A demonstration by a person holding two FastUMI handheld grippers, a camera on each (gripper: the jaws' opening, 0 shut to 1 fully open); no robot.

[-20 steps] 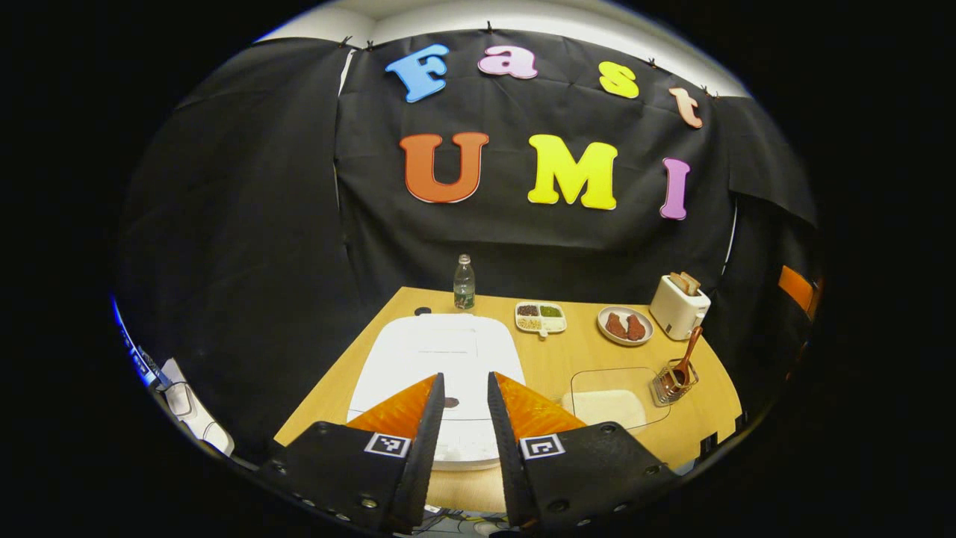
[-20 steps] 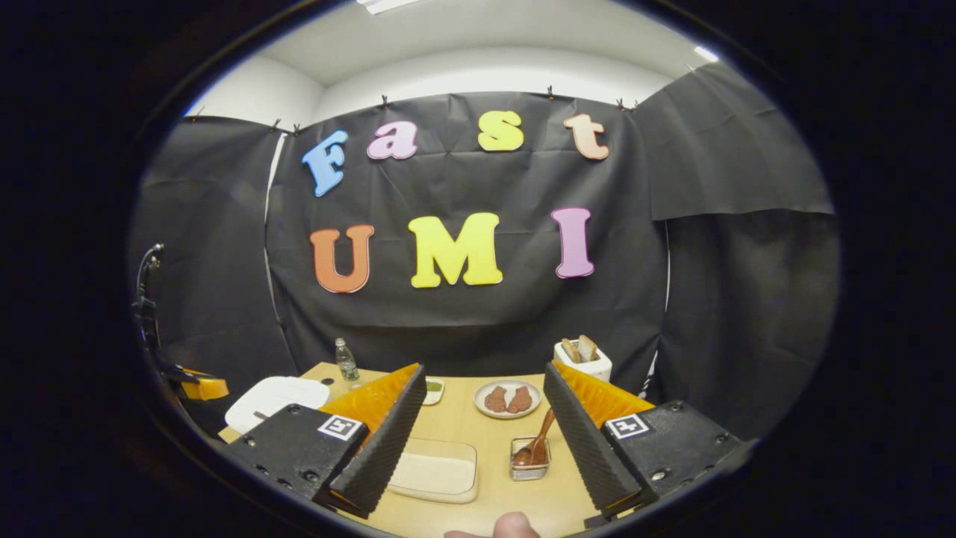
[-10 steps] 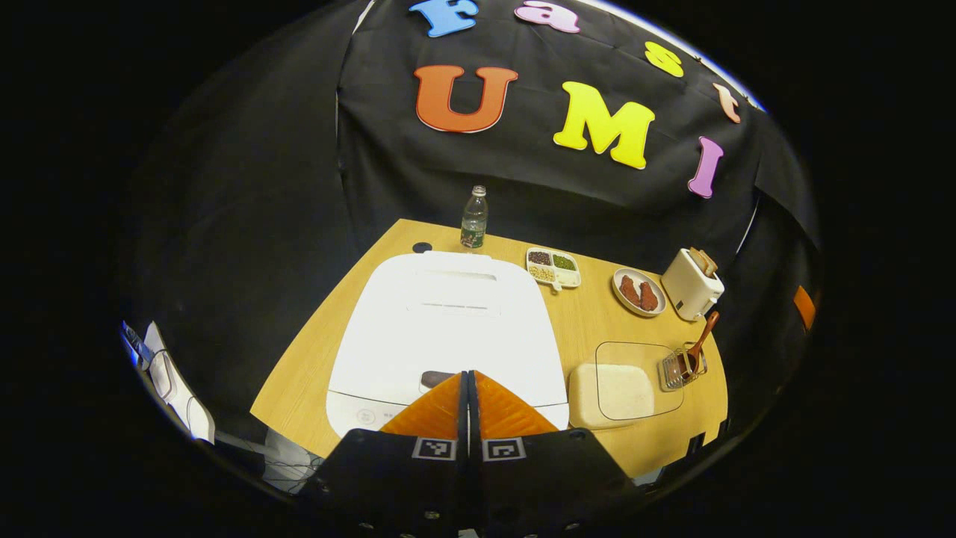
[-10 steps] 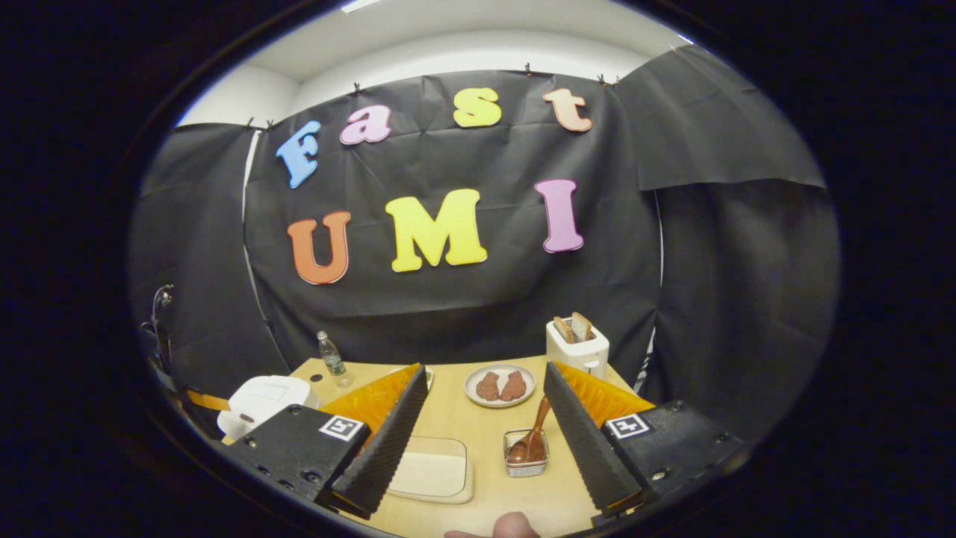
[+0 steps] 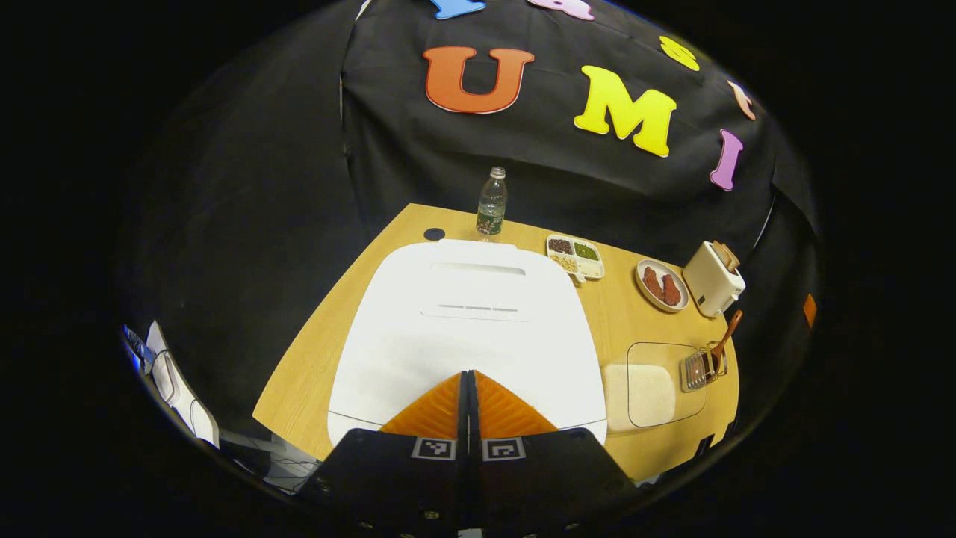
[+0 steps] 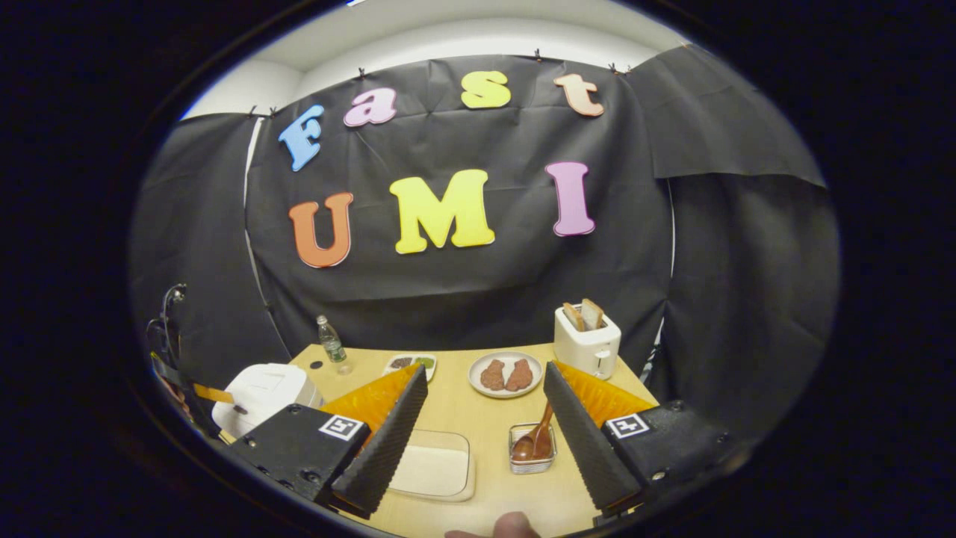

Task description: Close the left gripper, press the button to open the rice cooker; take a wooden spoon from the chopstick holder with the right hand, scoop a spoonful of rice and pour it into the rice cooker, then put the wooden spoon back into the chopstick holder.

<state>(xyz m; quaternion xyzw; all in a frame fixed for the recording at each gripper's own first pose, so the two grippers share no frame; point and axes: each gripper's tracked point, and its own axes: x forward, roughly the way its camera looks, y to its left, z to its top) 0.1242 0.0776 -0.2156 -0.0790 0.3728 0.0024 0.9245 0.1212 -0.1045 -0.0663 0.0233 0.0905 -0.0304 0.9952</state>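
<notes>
Since earlier, left gripper (image 5: pixel 468 377) is lowered onto rice cooker (image 5: pixel 467 321), fingers clenched | step: button pressed | next: wooden spoon (image 6: pixel 539 435) taken by right gripper (image 6: pixel 485 388), fingers released.

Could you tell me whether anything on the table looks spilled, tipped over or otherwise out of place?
Nothing stands out. The rice cooker has its lid down, the wooden spoon stands in the chopstick holder, the rice container looks tidy, and the bottle and toaster stand upright. No spill shows on the table.
</notes>
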